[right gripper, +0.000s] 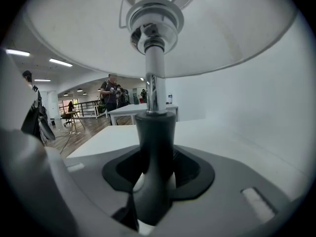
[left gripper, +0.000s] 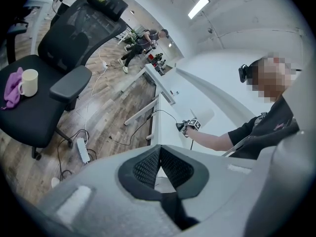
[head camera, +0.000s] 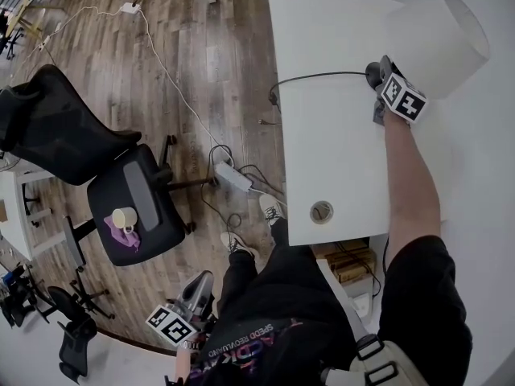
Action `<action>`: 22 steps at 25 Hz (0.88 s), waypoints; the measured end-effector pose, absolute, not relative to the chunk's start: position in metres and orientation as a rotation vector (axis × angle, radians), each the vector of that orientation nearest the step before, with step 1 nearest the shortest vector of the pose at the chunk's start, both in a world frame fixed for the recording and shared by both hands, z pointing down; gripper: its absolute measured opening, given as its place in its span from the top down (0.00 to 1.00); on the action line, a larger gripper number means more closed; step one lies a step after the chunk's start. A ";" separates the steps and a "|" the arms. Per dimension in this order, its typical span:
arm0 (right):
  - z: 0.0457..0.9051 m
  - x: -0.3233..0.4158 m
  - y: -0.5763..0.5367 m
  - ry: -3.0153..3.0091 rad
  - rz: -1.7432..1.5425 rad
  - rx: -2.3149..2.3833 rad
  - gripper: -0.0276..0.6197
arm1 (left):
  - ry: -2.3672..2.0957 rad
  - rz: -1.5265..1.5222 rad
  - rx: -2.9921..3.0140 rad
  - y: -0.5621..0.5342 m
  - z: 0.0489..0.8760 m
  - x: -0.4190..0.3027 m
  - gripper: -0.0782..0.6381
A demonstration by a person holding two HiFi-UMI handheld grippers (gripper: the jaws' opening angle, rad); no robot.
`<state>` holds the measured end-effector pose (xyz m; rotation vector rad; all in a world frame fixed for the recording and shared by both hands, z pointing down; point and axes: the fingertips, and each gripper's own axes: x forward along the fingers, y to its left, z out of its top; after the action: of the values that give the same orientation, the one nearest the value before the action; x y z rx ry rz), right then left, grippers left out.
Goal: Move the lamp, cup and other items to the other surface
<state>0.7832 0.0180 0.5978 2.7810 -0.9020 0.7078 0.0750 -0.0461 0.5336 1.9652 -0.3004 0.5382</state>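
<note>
A white desk (head camera: pixel 330 159) is seen from above, with a lamp (head camera: pixel 434 30) standing at its far right corner. The lamp's dark stem (right gripper: pixel 154 132) is pinched between the jaws of the right gripper (right gripper: pixel 155 168), just under the white shade; in the head view this gripper (head camera: pixel 385 87) is held at the lamp's base, beside the black cable (head camera: pixel 314 76) that runs across the desk. The left gripper (left gripper: pixel 159 167) is held low near the person's hip (head camera: pixel 201 284), its jaws pressed together with nothing between them. Well apart from the desk, a cup (head camera: pixel 124 217) and a purple cloth (head camera: pixel 121 238) are seen touching on the seat of a black office chair (head camera: pixel 161 215).
</note>
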 end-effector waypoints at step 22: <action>0.458 0.583 -0.175 -1.809 0.303 2.298 0.71 | -0.451 0.260 2.048 -0.063 0.497 0.060 0.89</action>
<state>0.5828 -0.1748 0.4580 2.2984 -1.8092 0.3027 0.0601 -0.0629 0.4973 2.0476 -0.4512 0.2601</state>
